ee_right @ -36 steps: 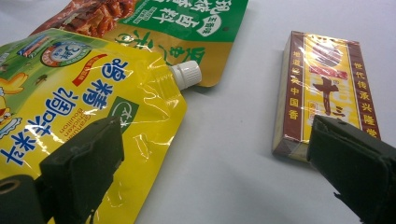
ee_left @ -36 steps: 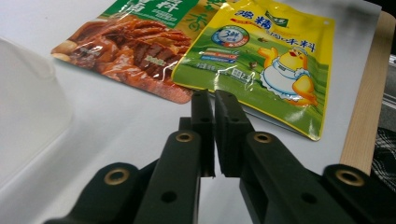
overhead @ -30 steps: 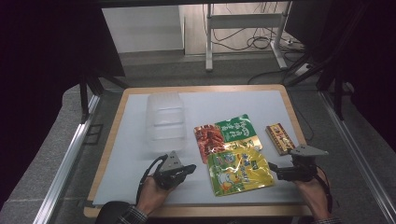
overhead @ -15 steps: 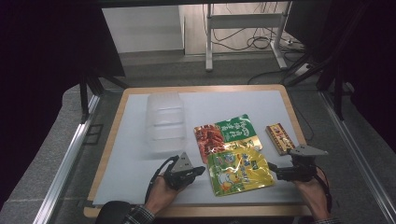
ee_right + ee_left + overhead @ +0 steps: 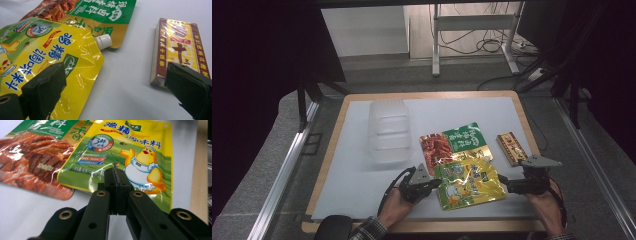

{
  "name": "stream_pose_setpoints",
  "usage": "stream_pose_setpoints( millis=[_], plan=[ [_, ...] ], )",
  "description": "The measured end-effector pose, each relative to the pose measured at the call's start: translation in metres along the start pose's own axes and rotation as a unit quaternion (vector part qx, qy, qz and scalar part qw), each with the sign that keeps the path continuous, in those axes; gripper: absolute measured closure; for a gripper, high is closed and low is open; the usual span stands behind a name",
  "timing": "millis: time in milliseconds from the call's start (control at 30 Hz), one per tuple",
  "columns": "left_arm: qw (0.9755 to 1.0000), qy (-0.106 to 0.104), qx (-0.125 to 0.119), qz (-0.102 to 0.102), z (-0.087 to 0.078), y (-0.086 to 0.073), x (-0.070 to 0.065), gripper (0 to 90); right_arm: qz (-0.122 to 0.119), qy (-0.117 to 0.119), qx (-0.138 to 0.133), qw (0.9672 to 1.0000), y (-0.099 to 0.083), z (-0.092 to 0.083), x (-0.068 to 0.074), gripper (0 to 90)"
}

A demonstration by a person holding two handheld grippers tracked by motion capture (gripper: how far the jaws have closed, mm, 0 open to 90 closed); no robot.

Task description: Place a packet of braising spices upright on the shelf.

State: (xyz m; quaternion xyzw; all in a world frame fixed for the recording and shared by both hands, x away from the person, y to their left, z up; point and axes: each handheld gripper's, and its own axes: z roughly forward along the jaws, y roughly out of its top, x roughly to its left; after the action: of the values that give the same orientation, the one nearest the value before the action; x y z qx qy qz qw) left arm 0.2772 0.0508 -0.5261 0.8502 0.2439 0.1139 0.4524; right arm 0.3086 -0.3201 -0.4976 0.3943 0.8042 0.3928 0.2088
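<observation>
I judge the yellow pouch (image 5: 469, 182) soft and slippery, best pinched at an edge; my left gripper (image 5: 116, 178) is closed empty, right gripper (image 5: 115, 92) gaping.

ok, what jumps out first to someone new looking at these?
The bright yellow pouch with a cartoon chick, lying near the table's front edge between the left gripper and the right gripper. Behind it lies a green-and-red snack bag, with a clear plastic container to the left.
</observation>
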Motion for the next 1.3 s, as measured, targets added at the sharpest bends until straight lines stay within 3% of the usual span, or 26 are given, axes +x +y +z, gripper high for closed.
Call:
stream_pose_setpoints(
  millis=[400,600,700,1300],
  plan=[
    [0.9997,-0.018,0.0,0.013,0.028,0.007,-0.004,90.0,-0.002,0.004,0.003,1.0,0.0,0.002,0.0,3.9],
    [0.9995,-0.031,0.01,-0.002,0.03,0.004,0.002,90.0,-0.003,0.008,0.006,0.9999,0.0,0.002,0.001,3.9],
    [0.9996,-0.023,0.014,0.011,0.029,0.004,0.0,90.0,0.002,0.017,0.007,0.9998,0.0,0.002,0.003,3.8],
    [0.9994,-0.001,0.033,0.009,0.024,-0.002,-0.005,90.0,0.011,0.069,0.033,0.997,0.001,0.008,0.017,3.8]
  ],
)
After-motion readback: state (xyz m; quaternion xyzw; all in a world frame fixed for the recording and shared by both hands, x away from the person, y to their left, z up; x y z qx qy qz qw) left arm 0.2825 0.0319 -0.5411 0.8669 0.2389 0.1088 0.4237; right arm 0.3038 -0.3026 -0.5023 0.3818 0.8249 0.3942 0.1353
